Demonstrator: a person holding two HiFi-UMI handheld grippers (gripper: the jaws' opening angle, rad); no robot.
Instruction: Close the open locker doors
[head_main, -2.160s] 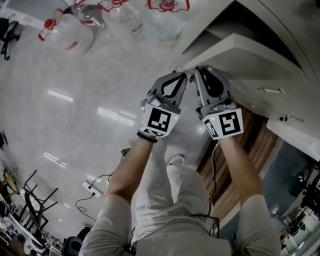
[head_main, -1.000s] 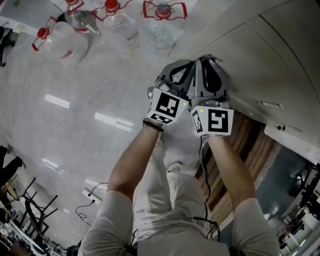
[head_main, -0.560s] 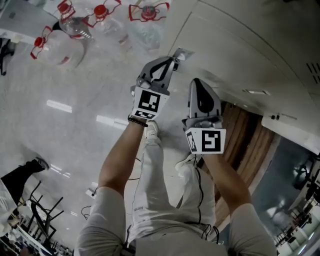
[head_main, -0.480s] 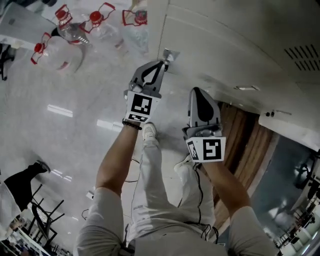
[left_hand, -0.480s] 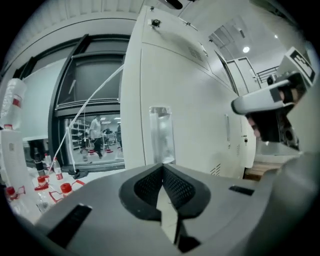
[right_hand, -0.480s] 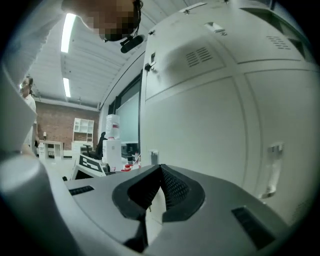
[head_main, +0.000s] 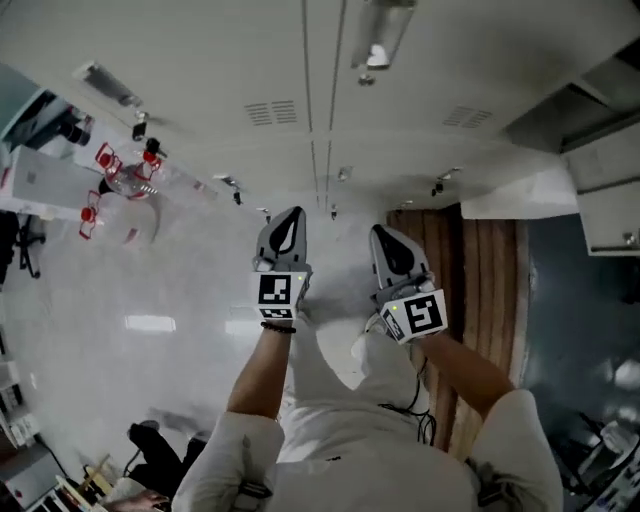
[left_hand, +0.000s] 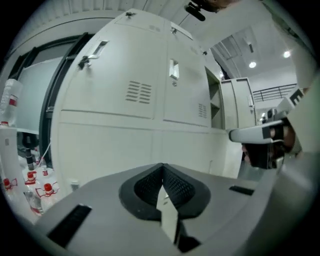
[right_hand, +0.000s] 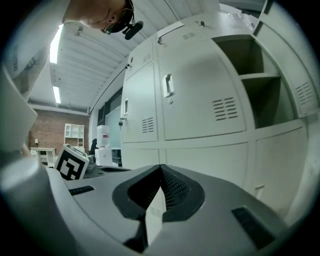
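Note:
White locker doors (head_main: 290, 120) fill the top of the head view, most of them flush and latched. At the far right one compartment (head_main: 590, 95) stands open, its door (head_main: 608, 200) swung out. My left gripper (head_main: 292, 213) and right gripper (head_main: 383, 232) hover side by side below the lockers, apart from the doors, both shut with nothing between the fingers. In the left gripper view the jaws (left_hand: 162, 184) point at closed vented doors (left_hand: 140, 92). From the right gripper view its jaws (right_hand: 159, 187) face a closed door (right_hand: 200, 95), with the open shelved compartment (right_hand: 250, 75) to the right.
Large water bottles with red caps (head_main: 115, 185) stand on the pale floor at the left. A wooden strip of flooring (head_main: 480, 290) runs at the right. A second person (head_main: 150, 445) is at the lower left. The right gripper (left_hand: 265, 137) shows in the left gripper view.
The low locker door that stood open has been pushed flush. Both grippers have drawn back from it and apart, and the head view has swung up to the higher lockers.

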